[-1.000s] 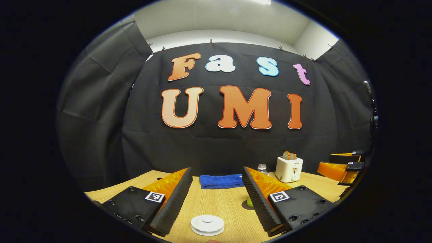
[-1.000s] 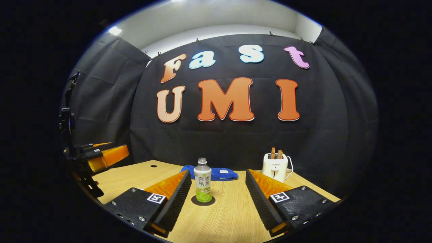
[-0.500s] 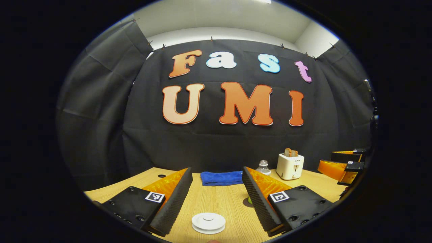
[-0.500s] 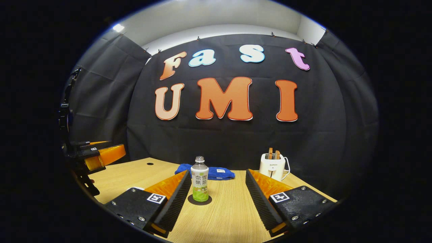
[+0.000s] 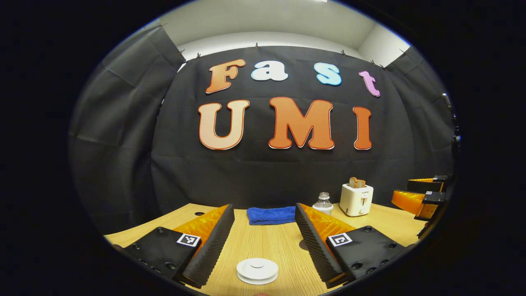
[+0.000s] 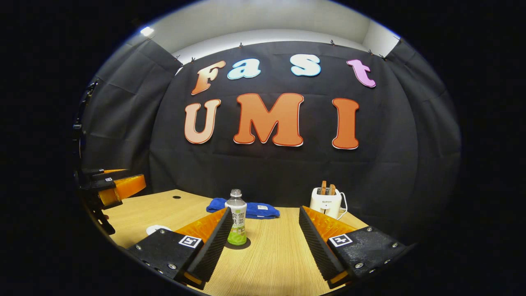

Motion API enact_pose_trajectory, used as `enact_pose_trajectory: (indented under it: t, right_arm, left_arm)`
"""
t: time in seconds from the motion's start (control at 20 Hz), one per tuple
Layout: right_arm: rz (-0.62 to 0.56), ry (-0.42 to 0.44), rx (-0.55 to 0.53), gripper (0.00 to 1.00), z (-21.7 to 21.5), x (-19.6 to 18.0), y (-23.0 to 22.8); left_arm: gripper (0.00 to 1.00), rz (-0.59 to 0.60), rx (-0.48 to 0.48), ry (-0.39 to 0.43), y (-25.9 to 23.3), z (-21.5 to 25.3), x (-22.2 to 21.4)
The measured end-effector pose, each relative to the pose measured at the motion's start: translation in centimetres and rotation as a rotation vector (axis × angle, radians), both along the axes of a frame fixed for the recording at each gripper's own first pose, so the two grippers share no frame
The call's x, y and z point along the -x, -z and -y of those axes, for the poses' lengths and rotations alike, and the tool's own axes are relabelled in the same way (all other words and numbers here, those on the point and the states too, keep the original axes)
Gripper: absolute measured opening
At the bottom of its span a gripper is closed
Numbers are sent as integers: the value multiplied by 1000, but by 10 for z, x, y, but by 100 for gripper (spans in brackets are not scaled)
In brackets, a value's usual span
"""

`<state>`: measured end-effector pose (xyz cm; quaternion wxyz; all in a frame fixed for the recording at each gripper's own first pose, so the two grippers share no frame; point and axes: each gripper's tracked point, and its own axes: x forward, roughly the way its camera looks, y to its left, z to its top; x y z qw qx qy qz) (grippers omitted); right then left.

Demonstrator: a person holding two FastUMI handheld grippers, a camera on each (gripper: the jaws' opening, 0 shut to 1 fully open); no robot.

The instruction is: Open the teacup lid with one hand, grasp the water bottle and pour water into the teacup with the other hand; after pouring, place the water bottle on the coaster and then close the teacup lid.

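Teacup lid (image 5: 257, 270), round, white and knobbed, is seen low on the pale wooden table (image 5: 271, 246) between the widely spread fingers of the left gripper (image 5: 260, 240), untouched.

In the right gripper view, the clear plastic water bottle (image 6: 237, 223) with a green-and-white printed label is found upright on a dark round coaster (image 6: 238, 245), just beside the left finger of the right gripper (image 6: 263, 242), whose jaws are held wide with nothing between them. The label's writing is too small to be made out. A folded blue cloth (image 6: 257, 209) is laid behind the bottle, and a white toaster (image 6: 326, 202) holding two slices is stood farther right; a small brand mark is carried on its front.
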<state>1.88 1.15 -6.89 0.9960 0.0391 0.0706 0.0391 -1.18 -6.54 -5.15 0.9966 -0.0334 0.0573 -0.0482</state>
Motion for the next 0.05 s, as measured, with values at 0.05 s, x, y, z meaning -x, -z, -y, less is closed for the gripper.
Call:
enact_pose_trajectory:
  t: [0.05]
  right_arm:
    - [-4, -1, -9, 97, 1, 0, 1]
  left_arm:
    - [97, 0, -1, 0, 0, 0, -1]
